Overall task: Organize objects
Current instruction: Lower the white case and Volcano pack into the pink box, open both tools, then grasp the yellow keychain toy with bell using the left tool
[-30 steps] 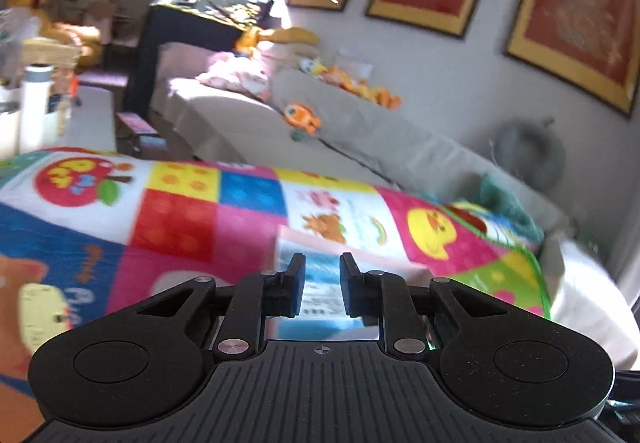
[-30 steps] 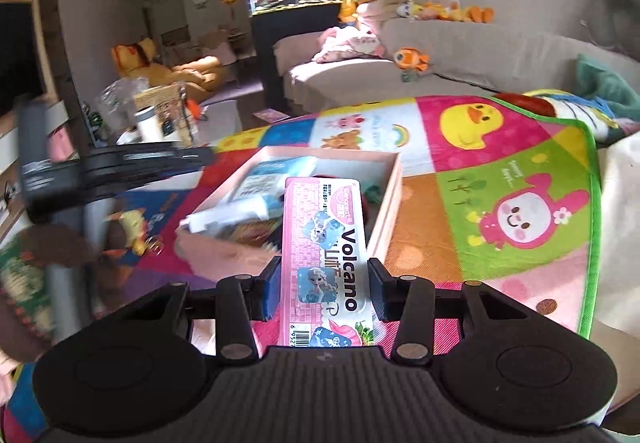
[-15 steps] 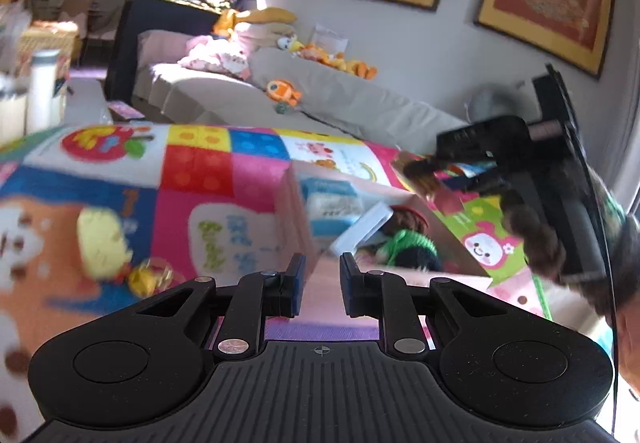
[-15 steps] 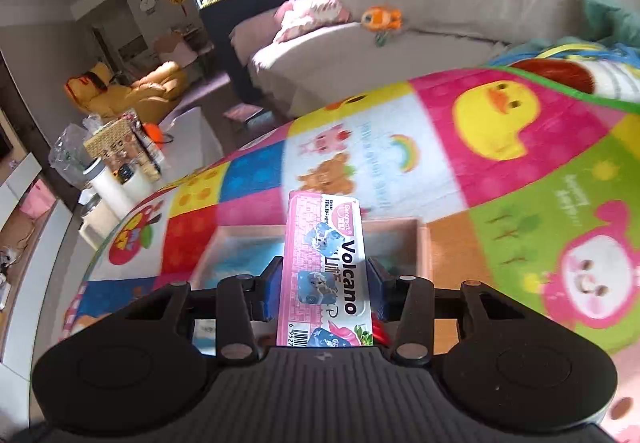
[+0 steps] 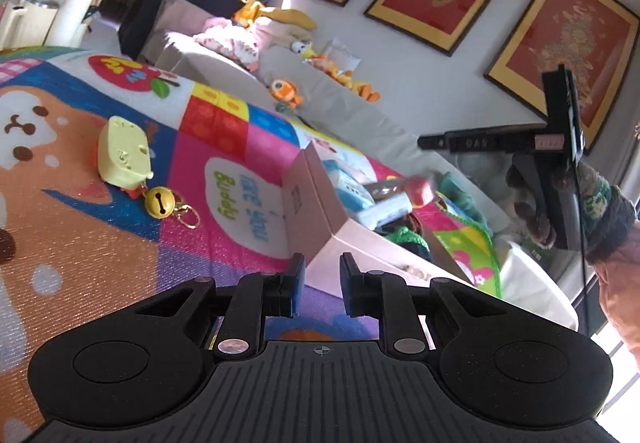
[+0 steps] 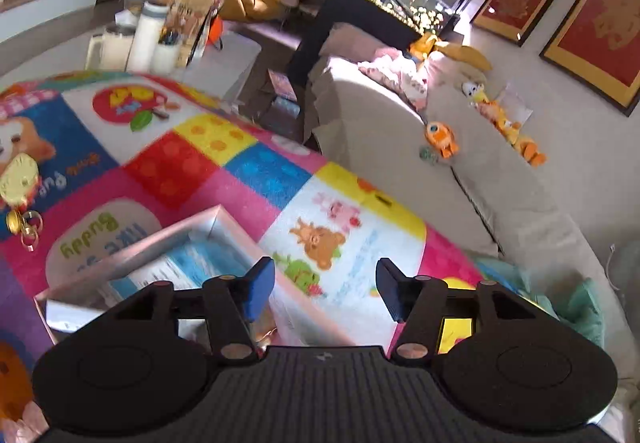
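A pink cardboard box [image 5: 320, 203] sits on the colourful play mat [image 5: 120, 235], holding blue-and-white packets [image 5: 352, 191] and other items. It also shows in the right wrist view [image 6: 168, 239]. My left gripper [image 5: 322, 279] is empty, its jaws a narrow gap apart, just before the box's near corner. My right gripper [image 6: 324, 289] is open and empty above the box's right side. A yellow cheese-shaped toy [image 5: 124, 153] with a gold bell [image 5: 159, 203] lies on the mat left of the box; it also shows in the right wrist view [image 6: 18, 179].
A grey sofa [image 6: 480, 163] with plush toys, among them an orange fish [image 6: 440, 139], stands behind the mat. A fish tank [image 6: 404, 3] is further back. A low white table [image 6: 224, 59] with bottles and cups stands at the far left. My right arm [image 5: 560, 179] reaches over the box.
My right gripper has opened and the pink Volcano packet it held is gone from its jaws. The right view swung left over the box. My left gripper moved closer to the box corner.
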Available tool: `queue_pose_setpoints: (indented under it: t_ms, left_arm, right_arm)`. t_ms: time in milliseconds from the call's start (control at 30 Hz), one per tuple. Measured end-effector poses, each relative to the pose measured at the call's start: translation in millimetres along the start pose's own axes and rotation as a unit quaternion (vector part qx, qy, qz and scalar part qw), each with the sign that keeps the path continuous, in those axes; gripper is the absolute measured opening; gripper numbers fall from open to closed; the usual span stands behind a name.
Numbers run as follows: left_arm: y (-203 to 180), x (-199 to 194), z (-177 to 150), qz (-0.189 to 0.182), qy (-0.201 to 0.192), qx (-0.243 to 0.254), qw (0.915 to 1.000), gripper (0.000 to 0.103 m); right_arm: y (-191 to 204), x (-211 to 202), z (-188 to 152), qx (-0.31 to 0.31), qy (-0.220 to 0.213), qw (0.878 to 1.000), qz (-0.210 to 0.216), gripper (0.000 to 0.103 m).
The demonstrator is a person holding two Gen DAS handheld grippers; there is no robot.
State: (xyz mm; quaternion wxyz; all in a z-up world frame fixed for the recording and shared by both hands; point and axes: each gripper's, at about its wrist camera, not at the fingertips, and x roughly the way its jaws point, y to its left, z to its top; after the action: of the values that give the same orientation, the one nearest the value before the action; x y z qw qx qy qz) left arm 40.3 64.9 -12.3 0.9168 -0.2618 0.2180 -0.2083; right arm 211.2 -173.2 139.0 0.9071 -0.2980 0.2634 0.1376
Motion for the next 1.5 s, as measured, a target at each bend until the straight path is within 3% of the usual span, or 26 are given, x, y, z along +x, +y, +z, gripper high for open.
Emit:
queue_pose_setpoints:
  t_ms: [100, 200, 300, 333, 467, 567, 667, 733, 800, 867, 933, 1033, 1133, 1233, 1367, 1433, 1500]
  left_arm:
    - [1, 0, 0, -0.003, 0.002, -0.002, 1.0, 0.021]
    - [1, -1, 0, -0.003, 0.002, -0.007, 1.0, 0.021]
    - [2, 0, 0, -0.001, 0.002, -0.009, 1.0, 0.021]
    - [2, 0, 1, -0.001, 0.003, -0.009, 1.0, 0.021]
    - [4, 2, 1, 0.0, 0.006, -0.013, 0.9999, 0.021]
    - [6, 2, 1, 0.003, 0.006, -0.02, 0.9998, 0.021]
    - [6, 1, 1, 0.008, 0.003, -0.023, 0.9997, 0.021]
    - [6, 1, 1, 0.013, 0.002, -0.022, 0.9997, 0.021]
    - [5, 2, 1, 0.016, 0.003, -0.02, 0.9997, 0.021]
    - [4, 2, 1, 0.021, 0.004, -0.017, 0.9996, 0.021]
    - [3, 2, 1, 0.035, 0.003, -0.015, 0.9992, 0.021]
    - [-7, -3, 6, 0.1, -0.003, 0.023, 0.9947, 0.021]
    - [-13, -10, 25, 0.179, -0.029, 0.061, 0.9815, 0.021]
    - [0, -4, 58, 0.236, -0.028, 0.055, 0.9697, 0.021]
    - [24, 28, 92, 0.284, 0.039, 0.063, 0.9559, 0.021]
    - [40, 36, 102, 0.301, 0.046, 0.035, 0.952, 0.021]
    - [56, 40, 105, 0.295, 0.052, -0.013, 0.9539, 0.022]
  right_arm:
    - [-16, -6, 2, 0.06, -0.01, 0.998, 0.005, 0.061]
    - [-17, 6, -9, 0.09, 0.022, 0.996, -0.002, 0.061]
    - [-20, 27, -28, 0.128, 0.071, 0.989, -0.01, 0.047]
    - [-26, 33, -35, 0.158, 0.086, 0.984, -0.006, 0.041]
    - [-56, 43, -69, 0.302, 0.093, 0.948, 0.037, 0.04]
    - [-63, 54, -91, 0.355, 0.118, 0.926, 0.057, 0.038]
    - [-63, 52, -106, 0.384, 0.124, 0.913, 0.063, 0.034]
    - [-60, 27, -111, 0.388, 0.087, 0.916, 0.05, 0.034]
    - [-51, -5, -113, 0.367, 0.048, 0.928, 0.035, 0.039]
    - [-35, -35, -115, 0.34, 0.018, 0.94, 0.025, 0.052]
    - [-18, -62, -120, 0.319, -0.004, 0.947, 0.022, 0.072]
    - [12, -88, -133, 0.295, -0.018, 0.955, 0.023, 0.092]
    - [46, -101, -149, 0.268, -0.02, 0.963, 0.015, 0.099]
    - [74, -104, -162, 0.259, -0.011, 0.966, 0.023, 0.099]
    - [96, -98, -172, 0.273, -0.005, 0.961, 0.043, 0.099]
    - [105, -96, -175, 0.273, -0.012, 0.961, 0.035, 0.099]
    - [113, -97, -181, 0.272, -0.02, 0.962, 0.023, 0.1]
